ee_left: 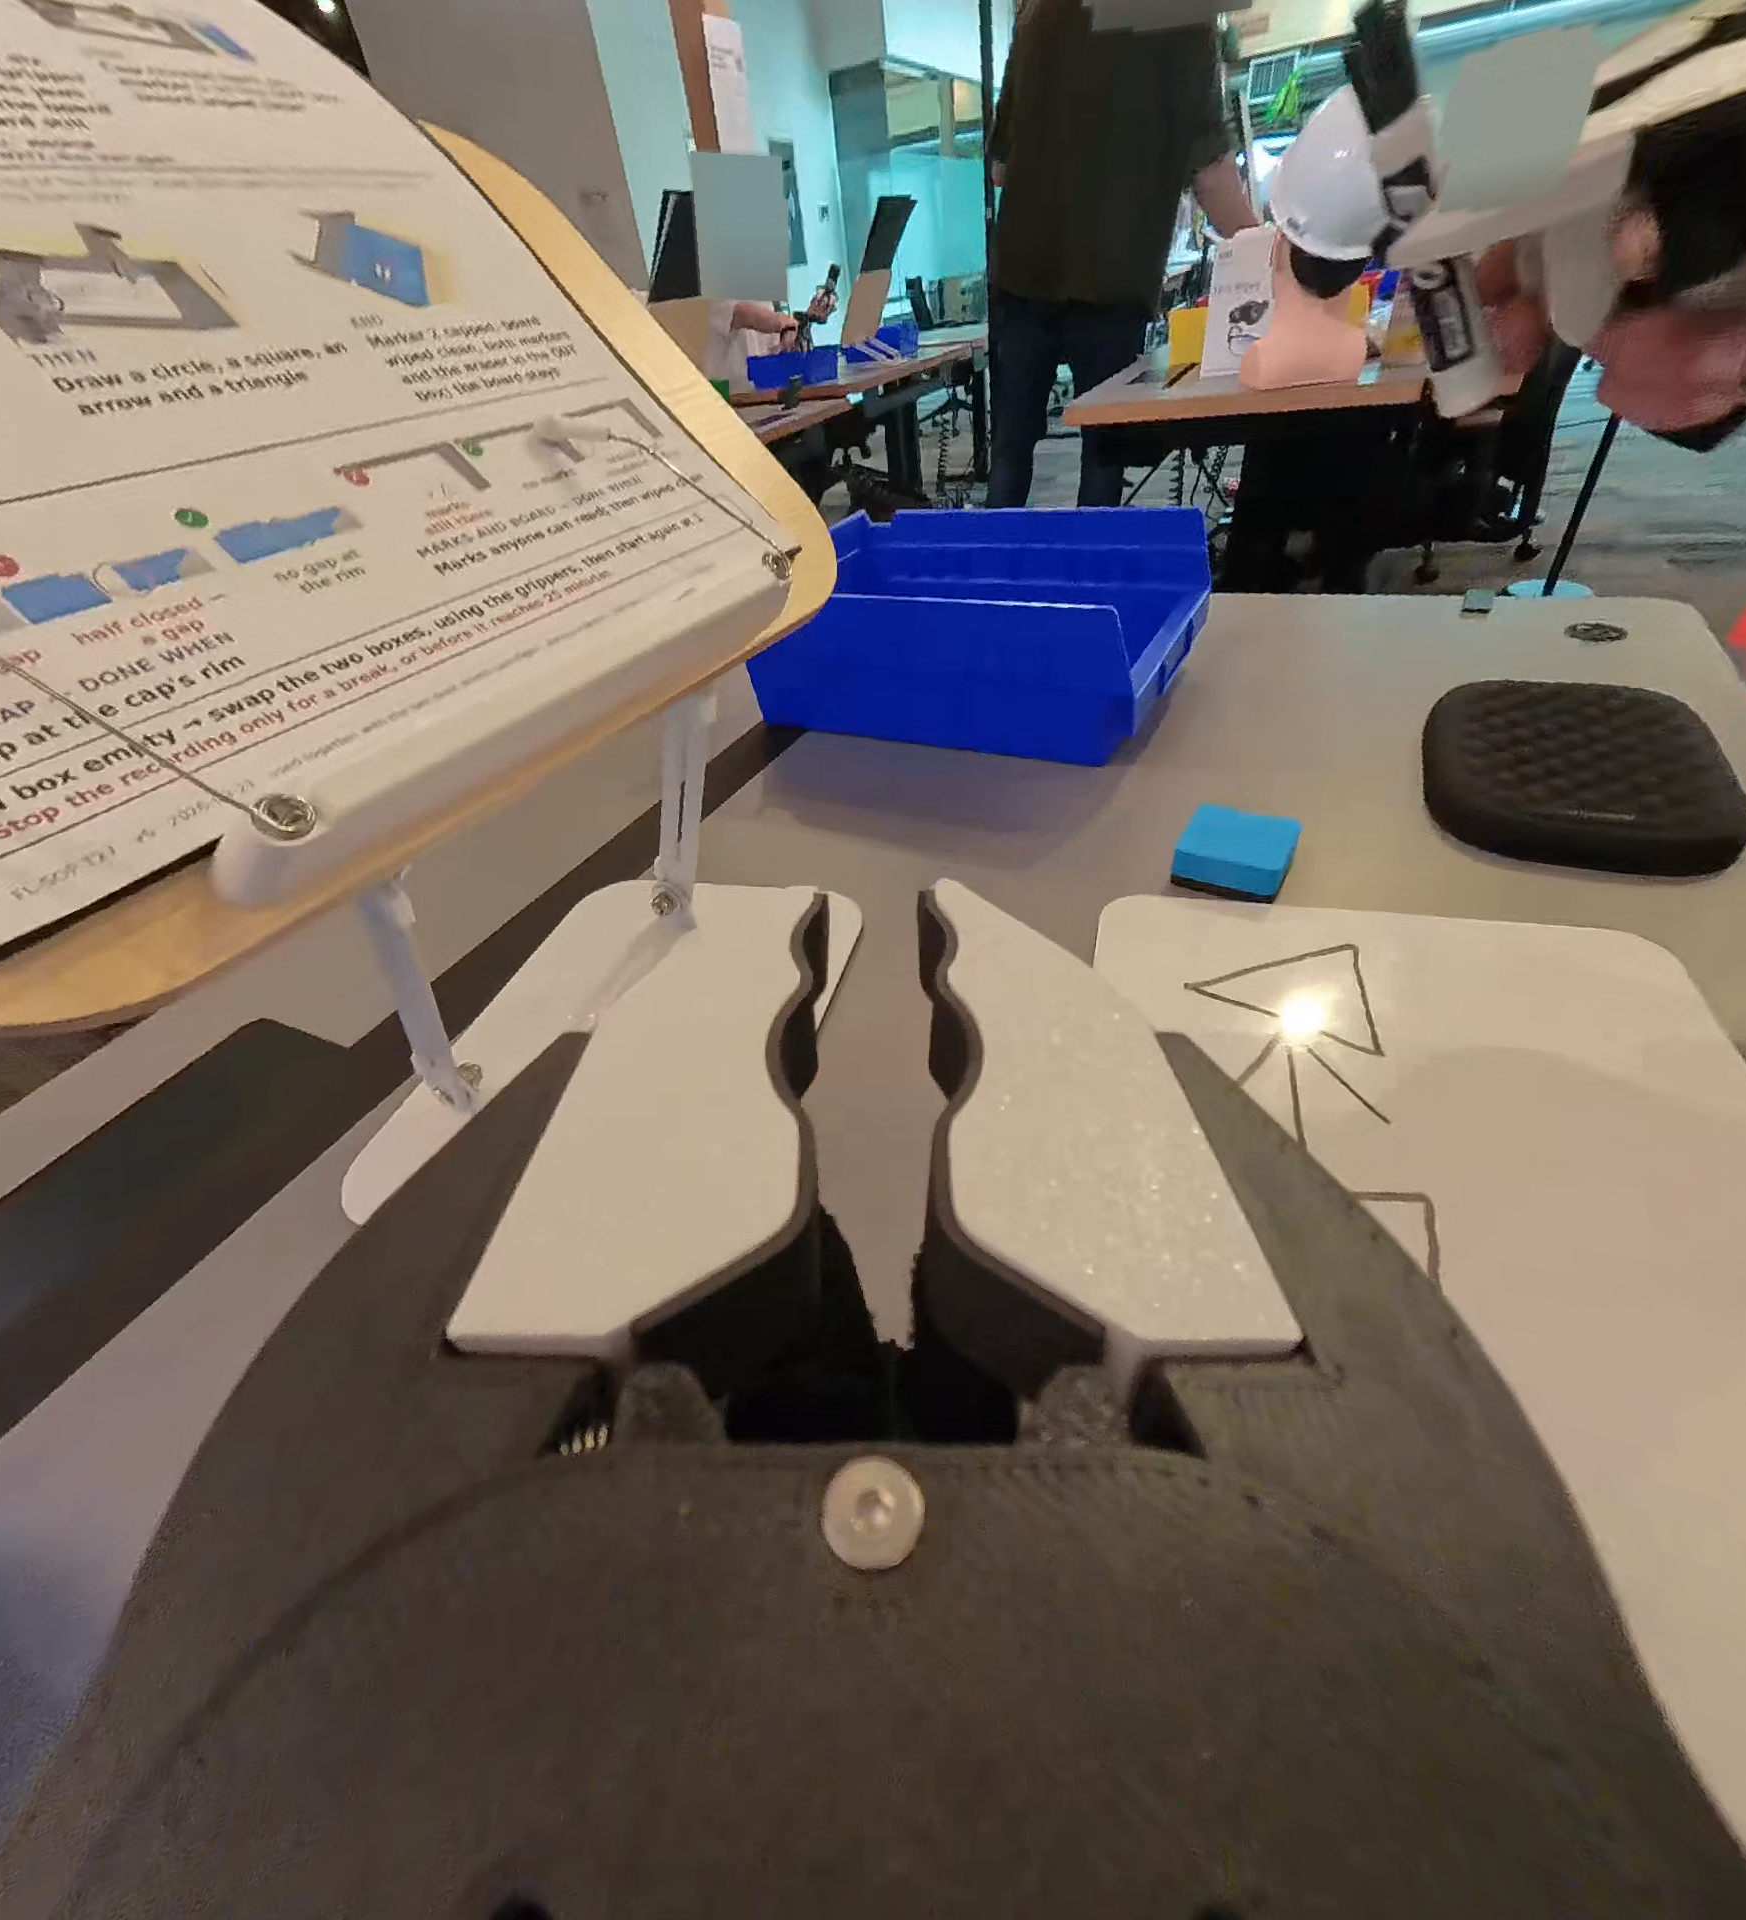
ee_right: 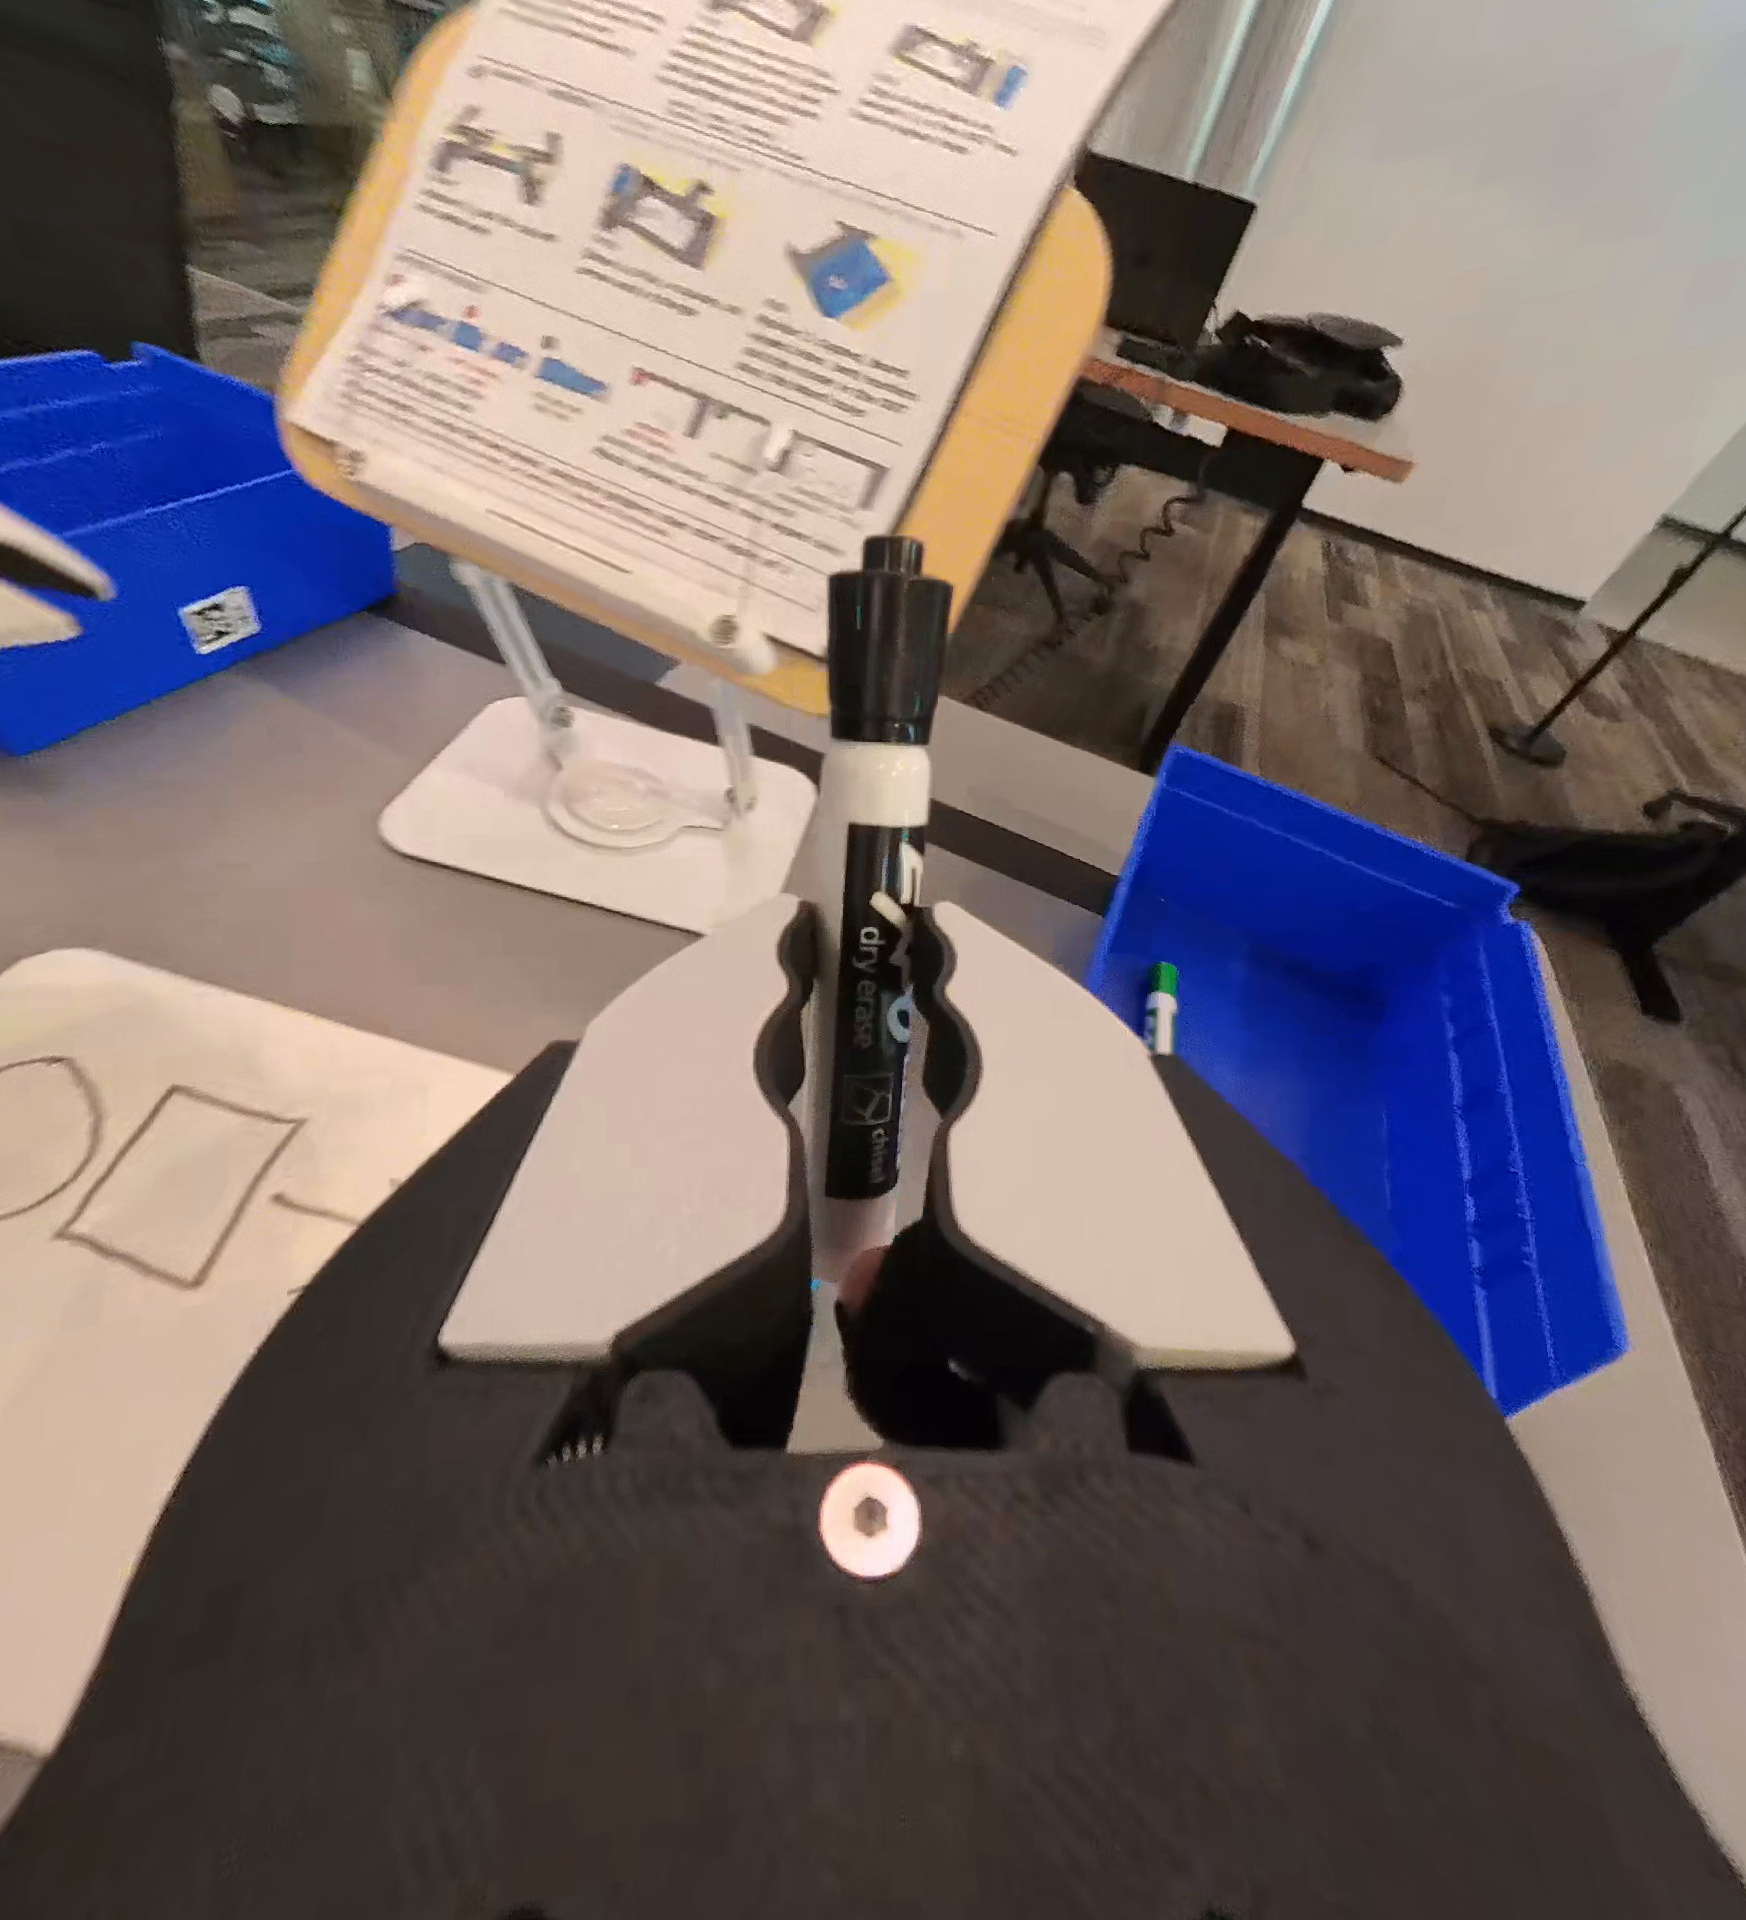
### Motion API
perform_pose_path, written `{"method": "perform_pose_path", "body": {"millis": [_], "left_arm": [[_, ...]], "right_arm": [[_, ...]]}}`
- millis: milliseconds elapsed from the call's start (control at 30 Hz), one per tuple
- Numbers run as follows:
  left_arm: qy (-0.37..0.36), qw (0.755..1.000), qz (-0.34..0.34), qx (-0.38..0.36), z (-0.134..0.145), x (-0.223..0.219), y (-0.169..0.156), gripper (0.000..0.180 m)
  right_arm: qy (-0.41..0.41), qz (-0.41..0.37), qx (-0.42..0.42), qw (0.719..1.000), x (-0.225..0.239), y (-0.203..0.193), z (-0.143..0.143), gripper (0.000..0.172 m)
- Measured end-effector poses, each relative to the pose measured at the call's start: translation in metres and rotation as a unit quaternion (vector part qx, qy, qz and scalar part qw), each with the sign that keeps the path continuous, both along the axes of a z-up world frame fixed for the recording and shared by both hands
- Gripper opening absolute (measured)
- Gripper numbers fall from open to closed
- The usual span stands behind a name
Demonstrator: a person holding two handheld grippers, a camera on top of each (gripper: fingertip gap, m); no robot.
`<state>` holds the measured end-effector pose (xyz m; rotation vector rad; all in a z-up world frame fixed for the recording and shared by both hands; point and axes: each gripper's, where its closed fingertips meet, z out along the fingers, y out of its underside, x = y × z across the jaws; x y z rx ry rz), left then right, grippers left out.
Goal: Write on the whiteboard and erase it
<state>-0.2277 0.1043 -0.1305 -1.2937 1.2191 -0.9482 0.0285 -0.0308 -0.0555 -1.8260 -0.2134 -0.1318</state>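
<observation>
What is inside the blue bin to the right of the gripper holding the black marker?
In the blue bin, one green-capped marker lies near the left wall. The right gripper hides the marker's lower part and the bin's near corner; the visible floor holds nothing else.

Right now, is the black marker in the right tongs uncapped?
No: the black marker standing in the right tongs has its black cap on top.
</observation>
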Motion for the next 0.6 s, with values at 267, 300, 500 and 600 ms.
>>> {"method": "perform_pose_path", "body": {"millis": [267, 300, 500, 600], "left_arm": [[0.008, 1.000, 0.015, 0.003, -0.010, -0.004, 0.010, 0.011], [0.004, 1.000, 0.017, -0.001, -0.010, -0.007, 0.012, 0.011], [-0.022, 0.998, 0.026, -0.048, -0.016, -0.014, 0.028, 0.009], [-0.008, 0.998, 0.026, -0.057, -0.023, -0.011, 0.030, 0.010]], "right_arm": [[0.050, -0.063, -0.091, 0.993, 0.085, 0.068, -0.031, 0.020], [0.048, -0.072, -0.101, 0.991, 0.096, 0.077, -0.036, 0.020], [0.085, -0.111, -0.210, 0.968, 0.159, 0.119, -0.092, 0.020], [0.108, -0.125, -0.262, 0.951, 0.184, 0.133, -0.127, 0.020]]}}
